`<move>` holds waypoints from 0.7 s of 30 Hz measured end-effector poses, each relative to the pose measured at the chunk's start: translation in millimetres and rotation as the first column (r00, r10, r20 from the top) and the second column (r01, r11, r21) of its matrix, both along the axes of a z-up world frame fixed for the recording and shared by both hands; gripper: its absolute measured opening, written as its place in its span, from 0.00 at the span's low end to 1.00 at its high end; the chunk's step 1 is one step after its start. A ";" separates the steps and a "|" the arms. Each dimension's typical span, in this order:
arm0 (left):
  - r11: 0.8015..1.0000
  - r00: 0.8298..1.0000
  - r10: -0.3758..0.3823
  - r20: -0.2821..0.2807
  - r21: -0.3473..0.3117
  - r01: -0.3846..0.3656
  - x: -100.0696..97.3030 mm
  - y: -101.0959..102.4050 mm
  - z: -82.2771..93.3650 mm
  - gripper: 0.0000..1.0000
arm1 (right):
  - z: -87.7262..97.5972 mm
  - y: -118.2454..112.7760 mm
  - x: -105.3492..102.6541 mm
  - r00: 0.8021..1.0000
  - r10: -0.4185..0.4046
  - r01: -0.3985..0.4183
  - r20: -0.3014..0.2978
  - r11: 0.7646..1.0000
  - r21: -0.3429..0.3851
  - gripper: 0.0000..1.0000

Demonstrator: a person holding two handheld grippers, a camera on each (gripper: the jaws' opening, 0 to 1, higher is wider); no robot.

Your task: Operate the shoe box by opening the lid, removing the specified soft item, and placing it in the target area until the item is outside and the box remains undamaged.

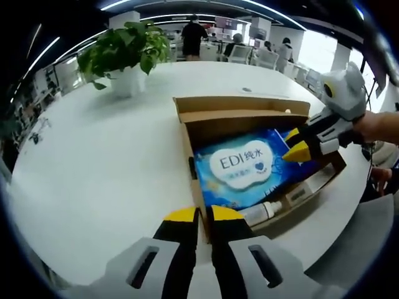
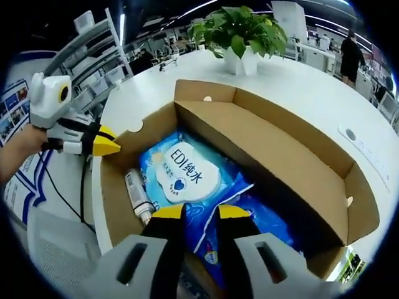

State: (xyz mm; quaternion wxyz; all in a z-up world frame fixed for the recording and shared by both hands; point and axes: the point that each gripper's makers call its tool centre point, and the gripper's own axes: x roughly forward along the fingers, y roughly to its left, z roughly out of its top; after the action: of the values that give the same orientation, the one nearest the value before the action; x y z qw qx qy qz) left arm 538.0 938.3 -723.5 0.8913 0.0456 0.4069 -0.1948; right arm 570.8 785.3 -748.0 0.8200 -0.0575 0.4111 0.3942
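Round white desk [image 1: 112, 162] with a potted plant [image 1: 124, 53] standing well behind the shoe box [image 1: 243, 112]. Office beyond that, people at other desks way in the back, too small to make out much. Shelving on one side in the right gripper view.

Box sits open on the desk, lid flap standing up along the far long side. Plain brown cardboard, no visible dents or tears. Inside: a blue wet wipes pack [image 1: 246, 168] with a white cloud-shaped label reading "EDI", lying flat and taking up most of the floor. Small white bottle [image 2: 138, 196] lying on its side, squeezed between the pack and the box wall, right beside the pack's edge.

Left tongs [image 1: 198, 215] nearly pressed together, slim gap, pinching nothing, tips right at the near box wall. Right tongs [image 2: 201, 213] slightly apart, poised over the pack's corner, touching or not, can't tell.
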 end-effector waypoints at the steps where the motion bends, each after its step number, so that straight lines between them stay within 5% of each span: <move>1: 1.000 1.000 0.001 0.000 -0.001 -0.001 0.1 0.2 -0.1 0.04 | -1.6 0.3 0.1 1.000 0.000 0.000 -0.002 1.000 -0.005 0.16; 21: 1.000 1.000 0.014 0.004 -0.004 -0.014 1.1 1.0 -2.0 0.04 | 3.7 -0.4 3.1 0.999 -0.040 0.040 0.002 0.999 0.018 0.00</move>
State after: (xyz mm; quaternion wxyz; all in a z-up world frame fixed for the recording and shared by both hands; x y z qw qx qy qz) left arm 539.1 939.3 -725.5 0.8936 0.0415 0.4050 -0.1891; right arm 573.9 784.9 -744.3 0.8287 -0.0422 0.4077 0.3812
